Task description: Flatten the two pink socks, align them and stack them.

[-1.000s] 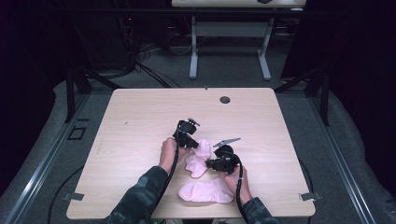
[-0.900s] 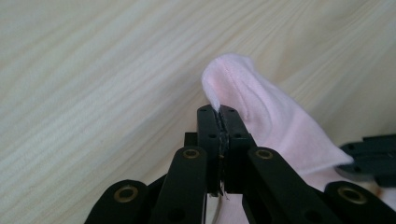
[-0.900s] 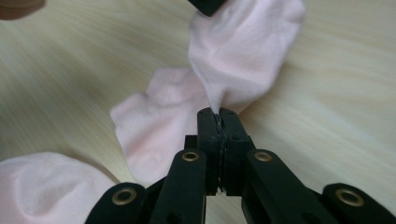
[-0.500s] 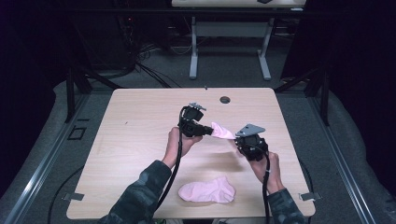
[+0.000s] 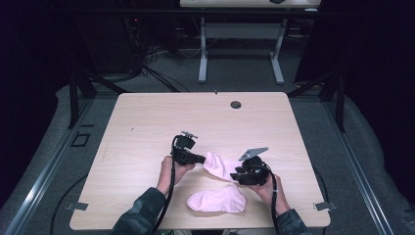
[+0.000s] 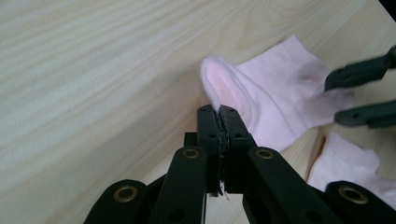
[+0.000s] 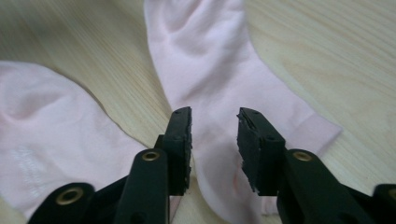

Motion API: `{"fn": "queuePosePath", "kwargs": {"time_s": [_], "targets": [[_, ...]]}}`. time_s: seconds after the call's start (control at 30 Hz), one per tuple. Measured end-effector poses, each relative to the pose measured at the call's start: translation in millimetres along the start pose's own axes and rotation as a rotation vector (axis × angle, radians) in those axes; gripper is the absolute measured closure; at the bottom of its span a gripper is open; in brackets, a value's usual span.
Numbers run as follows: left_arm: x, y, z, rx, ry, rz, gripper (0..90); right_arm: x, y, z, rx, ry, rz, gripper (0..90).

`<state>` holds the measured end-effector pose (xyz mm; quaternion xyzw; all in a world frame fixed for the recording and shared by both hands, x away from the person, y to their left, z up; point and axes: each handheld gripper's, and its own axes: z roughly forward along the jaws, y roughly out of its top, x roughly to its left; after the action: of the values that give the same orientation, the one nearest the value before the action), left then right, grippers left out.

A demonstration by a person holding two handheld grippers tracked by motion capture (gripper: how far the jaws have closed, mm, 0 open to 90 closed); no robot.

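Your table (image 5: 147, 122): pale matt wood grain. Both socks (image 7: 210, 60) (image 5: 218, 200): soft pink knit cloth. Your grippers' jaws: matt black plastic, brass-looking rivets.

We're looking at a pale wooden table (image 5: 147, 122) with a round dark grommet hole (image 5: 236, 105) near its far edge. Beyond it, a white-legged desk frame (image 5: 240, 49) stands on the grey floor (image 5: 372, 161), and black cables (image 5: 151, 73) snake across at far left.
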<state>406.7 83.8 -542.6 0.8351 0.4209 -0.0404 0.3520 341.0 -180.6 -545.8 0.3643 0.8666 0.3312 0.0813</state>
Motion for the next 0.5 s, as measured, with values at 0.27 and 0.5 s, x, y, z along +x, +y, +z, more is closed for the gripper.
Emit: {"fn": "queuePosePath", "kwargs": {"time_s": [0.27, 0.5], "targets": [[-0.5, -25.2, -4.3, 0.008, 0.036, -0.021, 87.6, -21.3, -6.7, -9.6, 0.012, -0.098, 0.116, 61.5], [-2.5, -40.2, -8.8, 0.015, 0.052, -0.022, 86.2, -24.9, -4.1, 11.9, 0.078, -0.100, 0.098, 68.8]]}}
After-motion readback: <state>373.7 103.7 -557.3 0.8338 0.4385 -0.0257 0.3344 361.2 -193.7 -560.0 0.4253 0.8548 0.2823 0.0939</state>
